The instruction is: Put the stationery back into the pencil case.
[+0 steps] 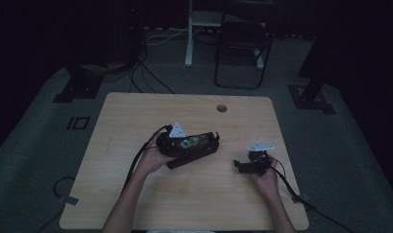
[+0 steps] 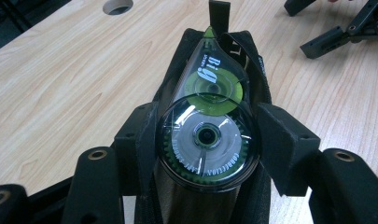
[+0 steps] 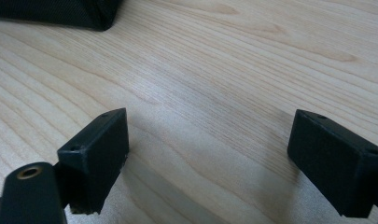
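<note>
Dim surroundings and a dark carpeted floor frame a pale wooden table (image 1: 136,194), on which the work is done. At its centre, the left gripper (image 2: 207,135) is seen closed on a correction tape dispenser (image 2: 207,116), whose round clear body is pinched from both sides by the pads. The dispenser's green-tipped nose points toward twelve o'clock in the left gripper view and sits inside the open mouth of a black zippered pencil pouch (image 2: 256,60), which lies flat on the wood beneath it. In the high view the same pouch (image 1: 196,153) is found at the table's middle, under the left gripper (image 1: 177,141).

At about four o'clock from the pouch, well apart from it, the right gripper (image 1: 247,165) is held low over bare wood; its jaws stand wide apart with nothing between them. A round cable hole (image 1: 221,108) is cut in the tabletop at twelve o'clock.

The step in hand is judged to be the seating of the dispenser in the pouch. It is best done if the dispenser is kept in line with the opening and slid in nose first, and the grip is loosened only once the body is well inside. The pouch's edge could be steadied by the free right gripper, so that the fabric is not dragged along.
</note>
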`<state>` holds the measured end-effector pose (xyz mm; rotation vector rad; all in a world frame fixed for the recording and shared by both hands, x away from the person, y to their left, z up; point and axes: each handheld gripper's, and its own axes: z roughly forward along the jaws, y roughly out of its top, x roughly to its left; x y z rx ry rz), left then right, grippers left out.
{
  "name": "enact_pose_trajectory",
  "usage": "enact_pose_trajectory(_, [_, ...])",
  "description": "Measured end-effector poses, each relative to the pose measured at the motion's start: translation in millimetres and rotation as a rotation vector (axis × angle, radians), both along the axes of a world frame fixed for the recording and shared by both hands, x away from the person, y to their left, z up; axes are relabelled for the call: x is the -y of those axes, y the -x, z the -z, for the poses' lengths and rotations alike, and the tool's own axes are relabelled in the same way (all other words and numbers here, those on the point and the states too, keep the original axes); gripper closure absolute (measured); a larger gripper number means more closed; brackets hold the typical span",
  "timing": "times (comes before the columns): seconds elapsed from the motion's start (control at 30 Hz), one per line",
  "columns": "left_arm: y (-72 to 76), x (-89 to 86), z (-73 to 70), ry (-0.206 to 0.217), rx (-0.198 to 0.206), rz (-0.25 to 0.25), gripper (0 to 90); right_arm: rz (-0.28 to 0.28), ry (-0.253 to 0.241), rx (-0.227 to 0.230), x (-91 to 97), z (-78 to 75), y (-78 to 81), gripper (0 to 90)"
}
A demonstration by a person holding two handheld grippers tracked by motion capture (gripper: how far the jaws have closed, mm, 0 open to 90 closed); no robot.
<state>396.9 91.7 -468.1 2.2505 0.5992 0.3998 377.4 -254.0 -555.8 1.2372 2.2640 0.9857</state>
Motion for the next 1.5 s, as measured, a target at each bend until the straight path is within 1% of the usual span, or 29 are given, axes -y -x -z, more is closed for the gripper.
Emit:
enact_pose_trajectory(0.57, [-3.5,4.2,4.9,-0.012,-0.014,0.007,41.6,0.000,0.000,0.000,0.0,0.0,0.0,12.5])
enact_pose_trajectory(1.3, [-3.7,7.3,8.8,-0.021,-0.030,0.026,41.3,0.000,0.000,0.000,0.0,0.0,0.0,12.5])
enact_pose_trajectory(1.5, [-3.4,8.8,11.8,-0.050,-0.028,0.023,40.7,0.001,-0.001,0.000,-0.1,0.0,0.0,12.4])
